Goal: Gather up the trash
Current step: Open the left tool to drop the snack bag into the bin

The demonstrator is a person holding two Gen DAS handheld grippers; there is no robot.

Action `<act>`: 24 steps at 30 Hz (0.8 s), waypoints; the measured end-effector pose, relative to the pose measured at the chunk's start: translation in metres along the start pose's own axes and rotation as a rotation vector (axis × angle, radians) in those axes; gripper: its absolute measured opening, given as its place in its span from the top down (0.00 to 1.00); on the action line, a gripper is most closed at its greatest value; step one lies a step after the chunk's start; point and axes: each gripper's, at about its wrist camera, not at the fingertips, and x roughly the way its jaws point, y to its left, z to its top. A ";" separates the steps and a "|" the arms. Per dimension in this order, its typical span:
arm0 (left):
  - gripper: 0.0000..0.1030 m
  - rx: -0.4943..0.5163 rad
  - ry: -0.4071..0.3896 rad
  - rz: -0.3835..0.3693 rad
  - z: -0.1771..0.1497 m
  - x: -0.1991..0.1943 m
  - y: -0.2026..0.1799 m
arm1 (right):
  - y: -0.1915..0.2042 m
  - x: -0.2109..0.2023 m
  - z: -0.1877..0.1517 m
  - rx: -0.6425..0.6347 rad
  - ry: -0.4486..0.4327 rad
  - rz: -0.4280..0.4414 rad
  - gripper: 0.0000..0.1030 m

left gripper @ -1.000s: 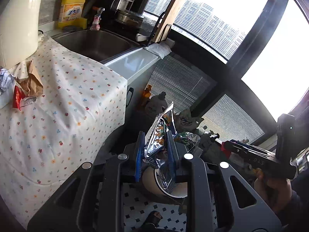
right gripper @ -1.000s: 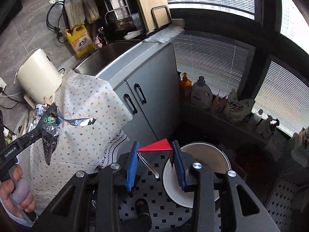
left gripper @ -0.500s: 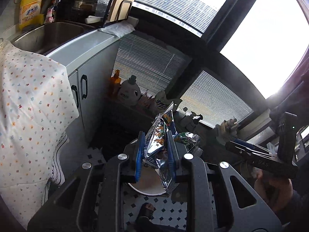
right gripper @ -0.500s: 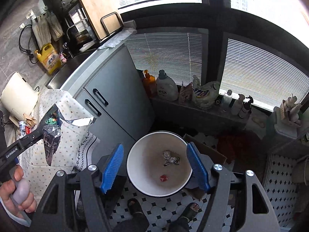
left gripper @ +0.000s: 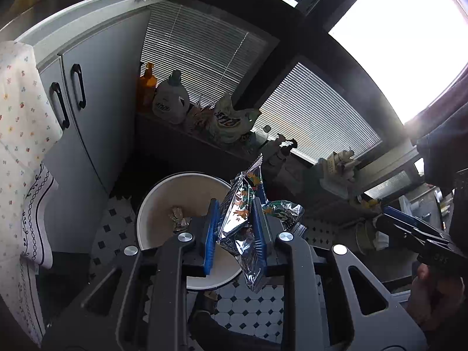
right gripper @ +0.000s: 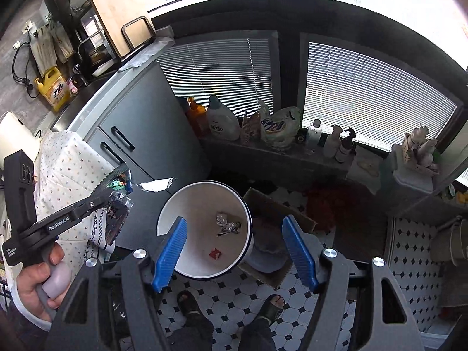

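My left gripper (left gripper: 235, 231) is shut on a crumpled silver foil snack wrapper (left gripper: 241, 219) and holds it above the right rim of a white trash bin (left gripper: 152, 204) on the floor. The right wrist view shows that gripper and the wrapper (right gripper: 117, 201) left of the bin (right gripper: 175, 204). My right gripper (right gripper: 235, 251) is open and empty over the bin. Inside the bin lie a crumpled foil scrap (right gripper: 226, 223) and a small red scrap (right gripper: 215, 253).
Grey cabinets (right gripper: 152, 134) and a table under a flowered cloth (right gripper: 70, 169) stand to the left. Detergent bottles (right gripper: 219, 120) line a low sill under the blinds. A cardboard box (right gripper: 275, 210) sits right of the bin. My sandalled feet (right gripper: 190, 302) stand on the tiled floor.
My right gripper opened and the red scrap dropped into the bin. My left gripper carried the foil wrapper from the table side over to the bin.
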 end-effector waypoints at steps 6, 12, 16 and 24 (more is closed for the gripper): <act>0.64 -0.078 0.045 -0.004 -0.015 0.037 0.010 | -0.020 0.003 -0.013 -0.016 0.033 -0.022 0.34; 0.42 -0.087 -0.003 0.000 -0.017 0.027 0.006 | -0.025 0.005 -0.010 -0.026 0.032 -0.012 0.34; 0.36 -0.096 -0.039 0.037 -0.013 0.004 0.013 | -0.008 0.006 -0.003 -0.047 0.017 0.025 0.33; 0.26 -0.126 -0.135 0.137 -0.006 -0.068 0.047 | 0.053 0.007 0.010 -0.106 -0.008 0.118 0.25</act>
